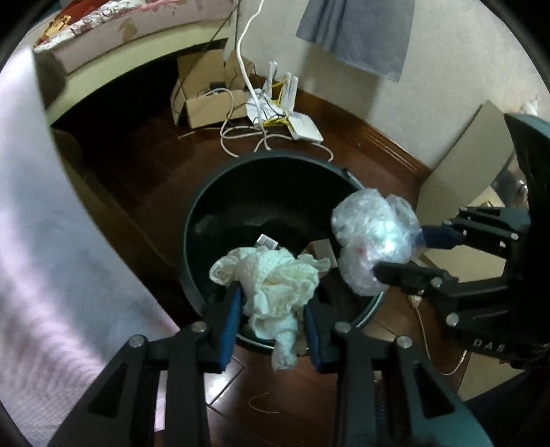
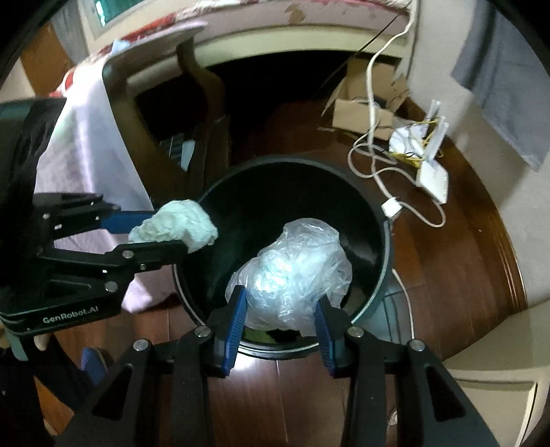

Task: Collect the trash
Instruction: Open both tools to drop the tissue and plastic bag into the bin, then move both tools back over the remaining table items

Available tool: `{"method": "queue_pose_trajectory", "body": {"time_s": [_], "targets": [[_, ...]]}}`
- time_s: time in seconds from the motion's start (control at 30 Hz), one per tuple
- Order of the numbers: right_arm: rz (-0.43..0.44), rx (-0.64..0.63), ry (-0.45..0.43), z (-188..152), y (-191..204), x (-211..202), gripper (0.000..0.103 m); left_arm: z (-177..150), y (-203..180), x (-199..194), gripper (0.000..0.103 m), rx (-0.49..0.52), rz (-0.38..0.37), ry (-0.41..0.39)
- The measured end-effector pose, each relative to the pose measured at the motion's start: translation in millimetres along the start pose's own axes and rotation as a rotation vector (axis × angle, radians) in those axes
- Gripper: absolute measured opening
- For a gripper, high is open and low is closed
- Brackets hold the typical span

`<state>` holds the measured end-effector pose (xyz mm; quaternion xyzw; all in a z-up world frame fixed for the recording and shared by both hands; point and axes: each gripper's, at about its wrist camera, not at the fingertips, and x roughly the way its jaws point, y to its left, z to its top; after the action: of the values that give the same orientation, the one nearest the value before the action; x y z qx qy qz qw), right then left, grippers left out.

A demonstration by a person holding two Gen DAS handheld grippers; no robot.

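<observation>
floor (image 1: 165, 165): dark wood | on it: bin (image 1: 206, 192), cardboard box (image 1: 206, 106), cables (image 1: 240, 134)

Dark reddish-brown wood plank floor (image 1: 165, 165), cream plaster wall (image 1: 343, 79), open brown cardboard box (image 1: 206, 103), hanging grey cloth (image 1: 361, 31).

Read "GenRobot.AI" in pale letters along the left gripper (image 2: 168, 233) body, right wrist view. Made out only "DAS" on the right gripper (image 1: 398, 252) housing, left wrist view.
</observation>
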<state>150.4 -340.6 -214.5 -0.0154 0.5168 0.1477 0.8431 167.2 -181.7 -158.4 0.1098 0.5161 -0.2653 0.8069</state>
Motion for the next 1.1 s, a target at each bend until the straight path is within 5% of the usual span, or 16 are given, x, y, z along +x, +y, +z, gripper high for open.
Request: {"method": "queue_pose_trajectory", "body": {"time_s": [0.07,0.1,0.17,0.43,0.5,0.6,0.73,1.1], "targets": [[-0.023,-0.029,0.019,-1,1,10,0.05,0,3,7,0.065,-0.014,-0.008,0.018],[-0.045,-0.044,0.035,-2,0,16,0.067,-1,5,10,0.073,-0.025,-0.006,0.023],[-0.116,-0.065,0.032,-5,-5,22,0.08,-2,8,12,0.085,-0.047,-0.007,0.018],[-0.143,0.04,0.028,-9,-36,16,0.089,-11,9,-2,0.085,-0.07,0.035,-0.024],[-0.149,0.062,0.015,-8,-38,7,0.1,-14,10,-12,0.085,-0.091,0.057,-0.048],[-0.164,0.059,-0.019,-6,-31,-10,0.101,-19,14,-28,0.086,-0.12,0.078,-0.081],[-0.167,0.058,-0.067,1,-17,-31,0.103,-25,19,-57,0.098,-0.146,0.104,-0.132],[-0.139,0.019,-0.209,26,43,-104,0.103,-47,34,-140,0.098,-0.178,0.19,-0.272]]}}
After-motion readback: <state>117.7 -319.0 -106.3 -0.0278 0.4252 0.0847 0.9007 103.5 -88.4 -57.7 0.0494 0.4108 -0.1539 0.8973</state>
